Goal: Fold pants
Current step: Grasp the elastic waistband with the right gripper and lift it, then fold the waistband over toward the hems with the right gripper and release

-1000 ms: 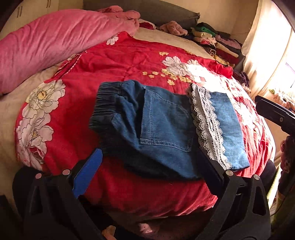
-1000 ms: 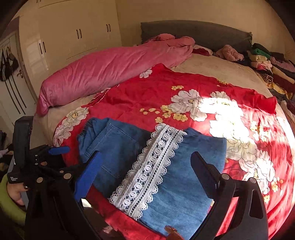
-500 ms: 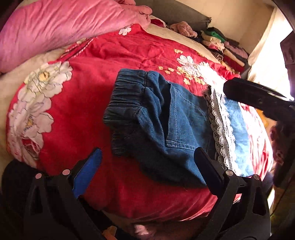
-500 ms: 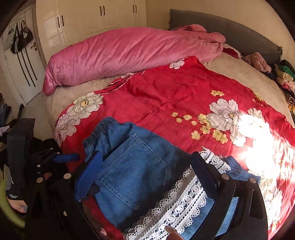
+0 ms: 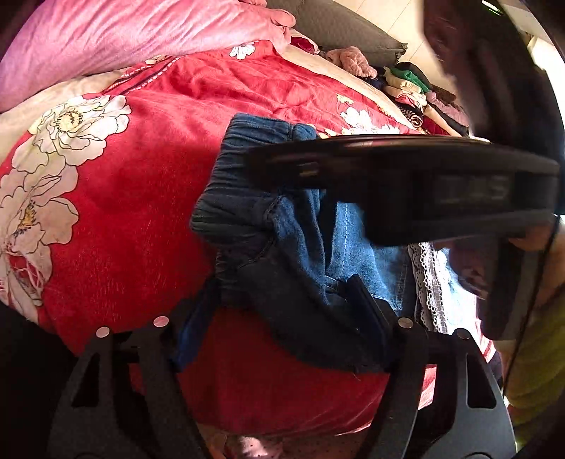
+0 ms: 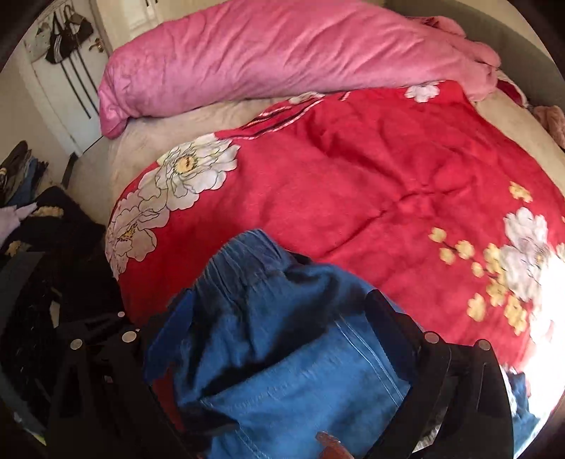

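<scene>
Folded blue denim pants with an elastic waistband and a white lace trim lie on the red floral blanket. My left gripper has its jaws closing. The pants' dark near fold fills the gap between them, and I see no firm pinch. My right gripper stands open and low over the waistband end of the pants, with denim between its wide-spread fingers. In the left wrist view the black housing of the right-hand tool crosses above the pants and hides their middle.
A long pink rolled quilt lies along the far side of the bed. Stacked clothes sit by the grey headboard. Dark clothes are piled beside the bed on the left, near a door with hanging bags.
My right gripper has swung left from the lace end to the waistband end, and its body now crosses the left view. My left gripper moved in; its fingers narrowed around the near fold.
</scene>
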Demonstrator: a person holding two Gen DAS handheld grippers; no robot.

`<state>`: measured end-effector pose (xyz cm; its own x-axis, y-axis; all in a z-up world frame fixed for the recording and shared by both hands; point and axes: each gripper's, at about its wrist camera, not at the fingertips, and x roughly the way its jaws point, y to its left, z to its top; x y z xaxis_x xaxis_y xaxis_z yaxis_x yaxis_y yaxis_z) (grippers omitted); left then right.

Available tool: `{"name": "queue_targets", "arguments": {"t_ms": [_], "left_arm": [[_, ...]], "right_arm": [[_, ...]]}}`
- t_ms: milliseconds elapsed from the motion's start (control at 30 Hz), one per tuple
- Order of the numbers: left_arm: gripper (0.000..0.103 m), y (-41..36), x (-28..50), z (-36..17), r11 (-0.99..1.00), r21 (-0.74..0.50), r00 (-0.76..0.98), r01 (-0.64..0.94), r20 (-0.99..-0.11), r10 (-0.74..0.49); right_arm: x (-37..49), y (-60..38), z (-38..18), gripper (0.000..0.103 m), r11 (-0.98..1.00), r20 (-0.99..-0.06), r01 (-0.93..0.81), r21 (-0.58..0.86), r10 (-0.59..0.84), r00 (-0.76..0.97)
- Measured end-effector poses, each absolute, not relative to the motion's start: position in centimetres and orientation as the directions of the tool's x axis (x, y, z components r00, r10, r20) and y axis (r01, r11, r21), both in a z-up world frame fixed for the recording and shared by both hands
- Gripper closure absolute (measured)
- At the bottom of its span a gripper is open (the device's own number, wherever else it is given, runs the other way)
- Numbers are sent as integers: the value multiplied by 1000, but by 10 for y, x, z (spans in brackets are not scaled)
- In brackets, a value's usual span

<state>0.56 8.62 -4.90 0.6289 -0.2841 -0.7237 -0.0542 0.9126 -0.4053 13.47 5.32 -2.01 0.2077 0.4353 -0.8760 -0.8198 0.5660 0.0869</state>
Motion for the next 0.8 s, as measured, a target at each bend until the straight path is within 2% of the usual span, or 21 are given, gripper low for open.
{"name": "queue_targets", "arguments": {"t_ms": [67, 133, 233, 300, 333, 467, 567, 800], "left_arm": [[38, 87, 5, -50, 911, -408, 627, -55, -724, -287], [38, 87, 5, -50, 910, -411, 627, -55, -723, -289], [36, 87, 4, -50, 908, -416, 628, -53, -721, -294], [27, 88, 3, -48, 899, -437, 636, -40, -705, -314], [26, 88, 2, -47, 898, -439, 640, -37, -701, -316], [21, 82, 1, -40, 906, -423, 649, -26, -696, -307], [11, 76, 2, -35, 900, -436, 650, -7, -686, -327], [10, 45, 16, -20, 886, -458, 629, 75, -667, -398]], "right_arm": [[138, 59, -29, 12, 564, -883, -820, 104, 431, 185], [140, 61, -35, 36, 556, -881, -821, 131, 445, 161], [138, 52, -33, 57, 552, -859, -816, 170, 489, 152], [141, 40, -27, 67, 561, -839, -800, 213, 524, 144], [141, 33, -23, 70, 564, -826, -791, 239, 547, 140], [141, 5, -6, 71, 553, -764, -768, 325, 632, 132], [138, -18, 9, 71, 549, -721, -749, 371, 679, 141], [134, -83, 32, 71, 548, -638, -709, 443, 749, 179]]}}
